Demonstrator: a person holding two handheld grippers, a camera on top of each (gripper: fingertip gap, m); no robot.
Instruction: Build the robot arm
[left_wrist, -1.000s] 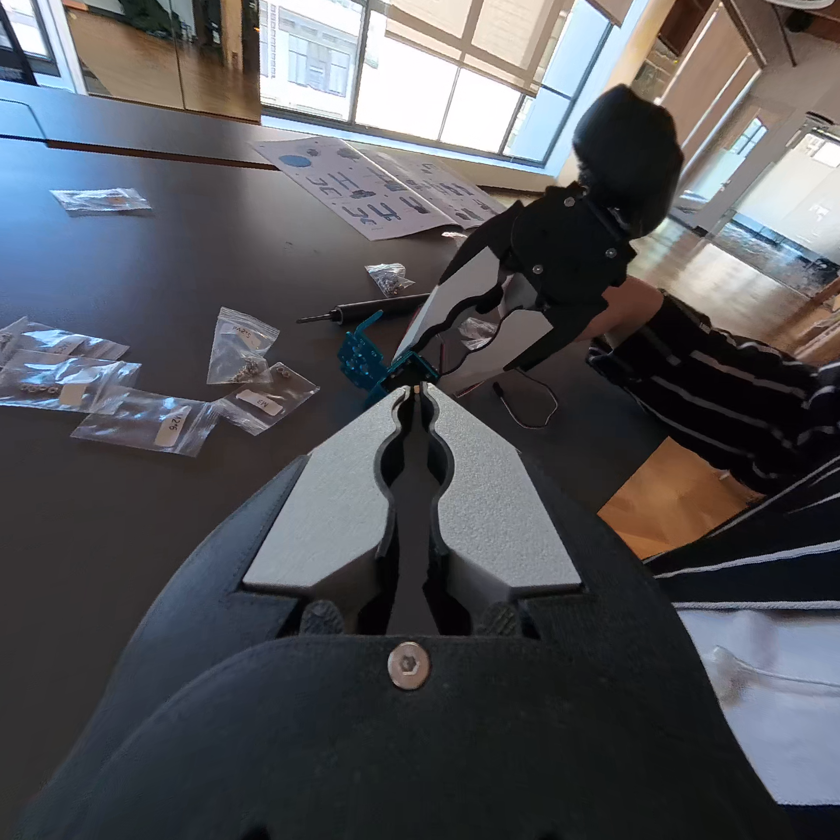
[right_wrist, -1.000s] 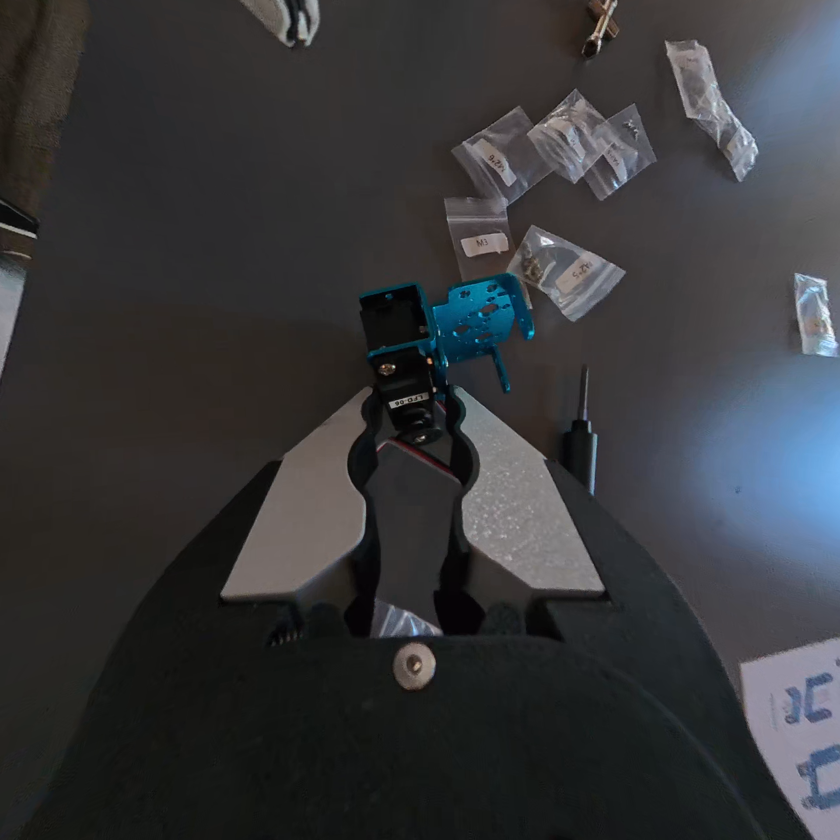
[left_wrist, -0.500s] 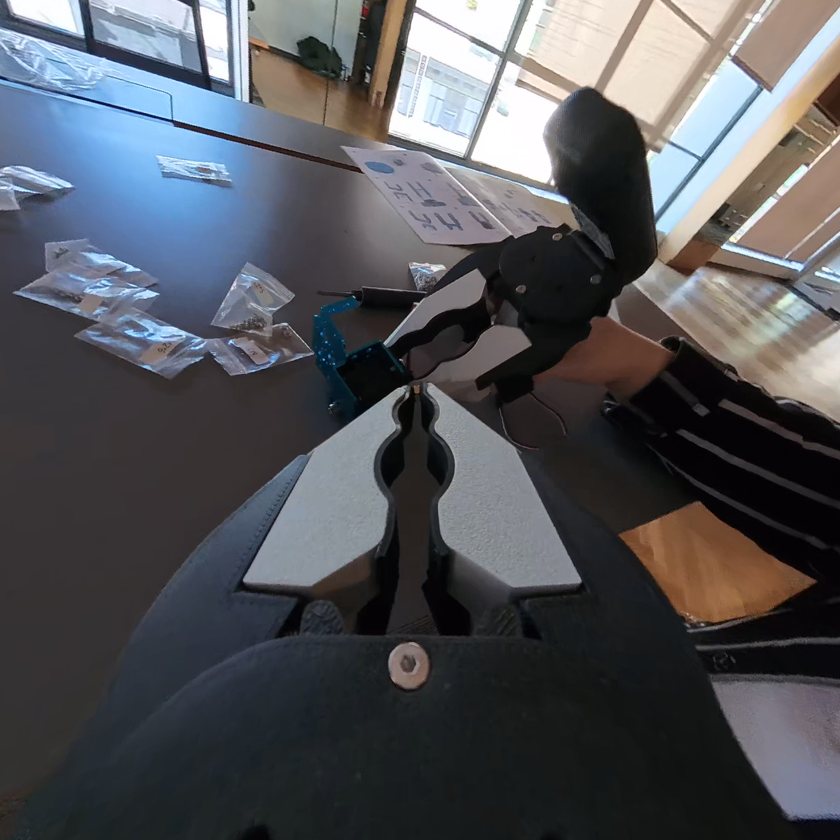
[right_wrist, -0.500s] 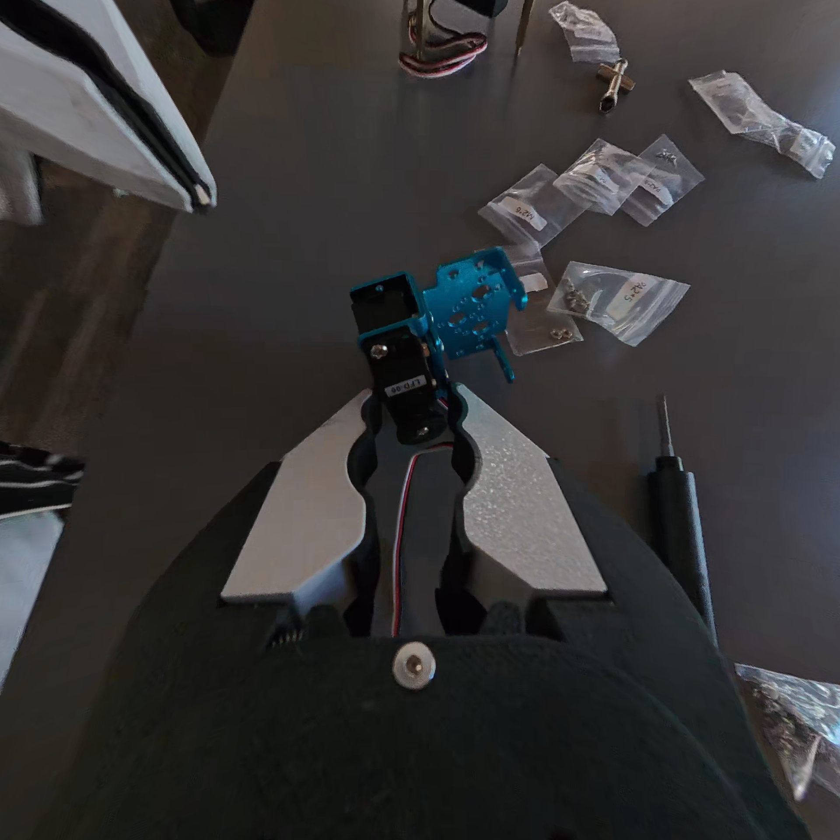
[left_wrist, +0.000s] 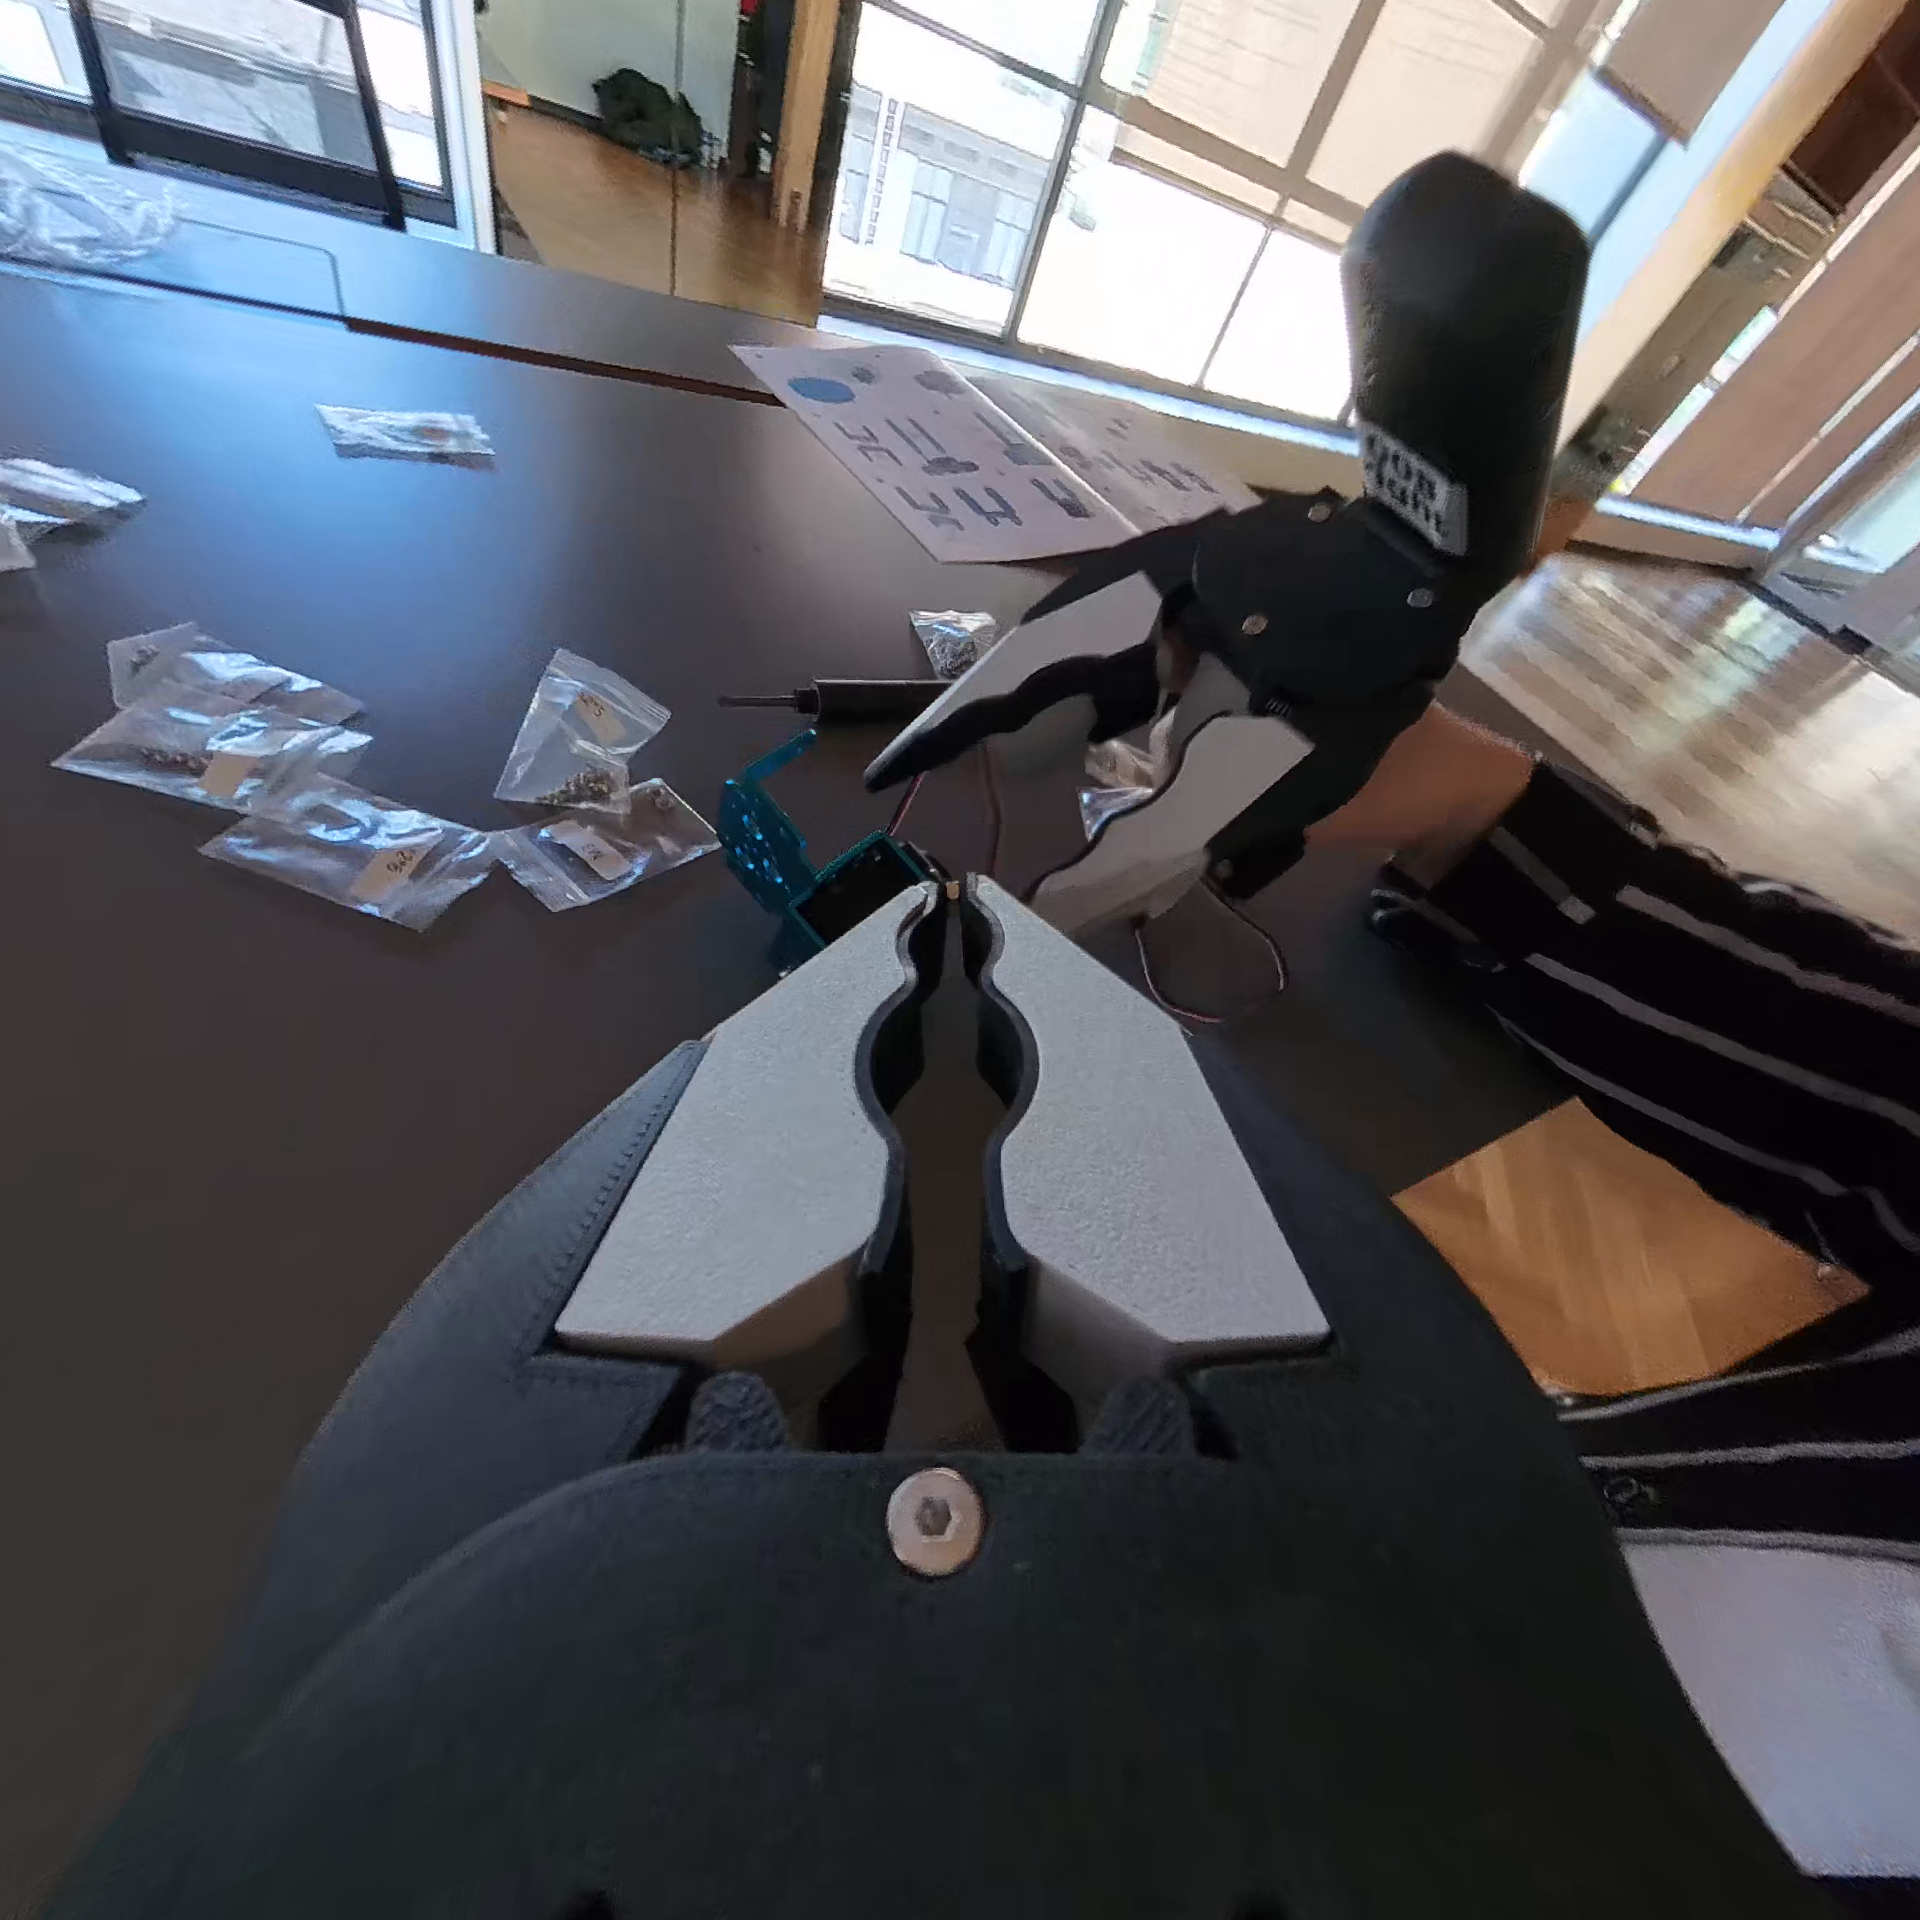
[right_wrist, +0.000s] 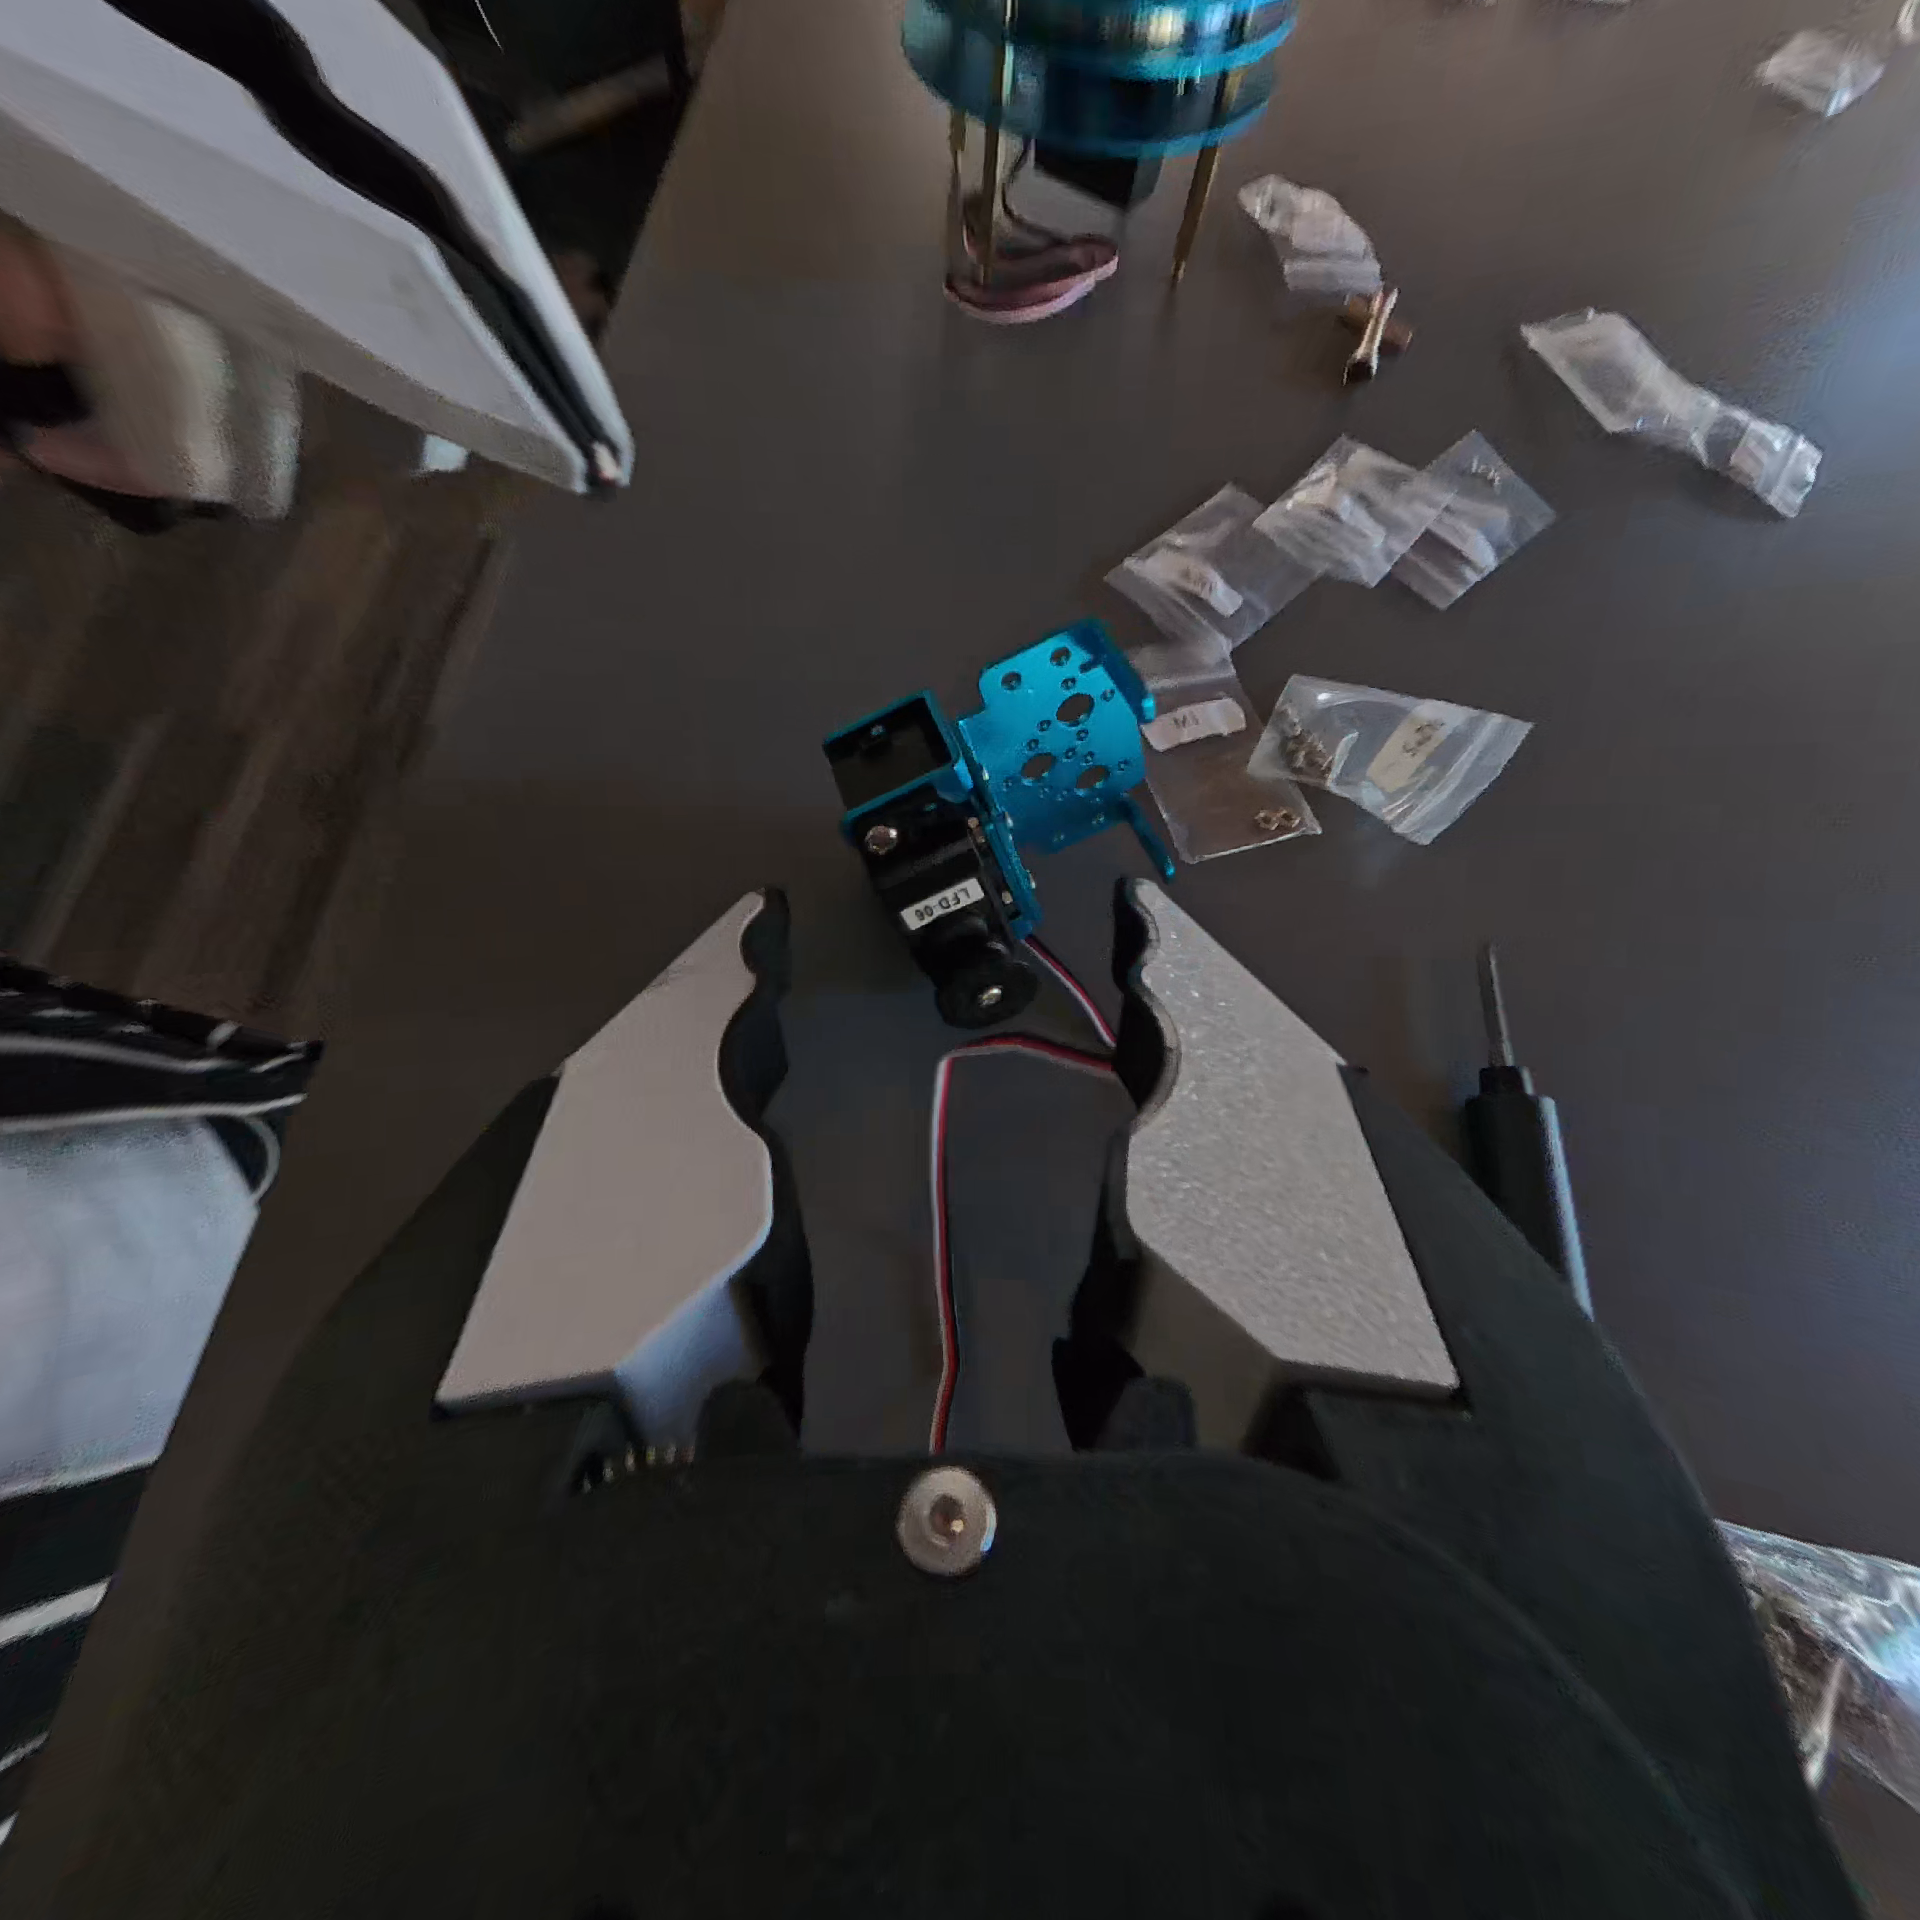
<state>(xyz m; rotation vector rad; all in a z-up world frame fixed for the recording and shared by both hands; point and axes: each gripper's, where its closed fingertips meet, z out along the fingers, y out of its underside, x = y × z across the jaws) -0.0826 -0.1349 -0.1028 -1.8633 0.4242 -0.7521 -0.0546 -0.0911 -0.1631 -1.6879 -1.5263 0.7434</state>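
A blue metal bracket (right_wrist: 1060, 748) with a black servo (right_wrist: 940, 904) in it lies on the dark table (right_wrist: 727, 644), its red, white and black wire (right_wrist: 945, 1247) trailing back between my right fingers. My right gripper (right_wrist: 951, 899) is open just behind the servo and holds nothing. It also shows in the left wrist view (left_wrist: 956, 831), with its jaws apart over the bracket (left_wrist: 764, 836). My left gripper (left_wrist: 953, 891) is shut on a tiny brass-coloured part at its tips, just before the bracket. Its shut tips show in the right wrist view (right_wrist: 608, 473).
Several small plastic bags of hardware (left_wrist: 582, 727) (right_wrist: 1382, 748) lie beyond the bracket. A black screwdriver (left_wrist: 873, 691) (right_wrist: 1527, 1164) lies beside my right gripper. A printed sheet (left_wrist: 956, 457) lies farther back. A blue round assembly on legs (right_wrist: 1091, 62) and a small cross wrench (right_wrist: 1371, 332) stand beyond. A striped sleeve (left_wrist: 1662, 987) is at the table edge. Some 8 centimeters of space lies between my two pairs of fingers.
My right gripper has opened and let go of the servo; the bracket with the servo now lies on the table. My left gripper stays shut and has come closer to the bracket.
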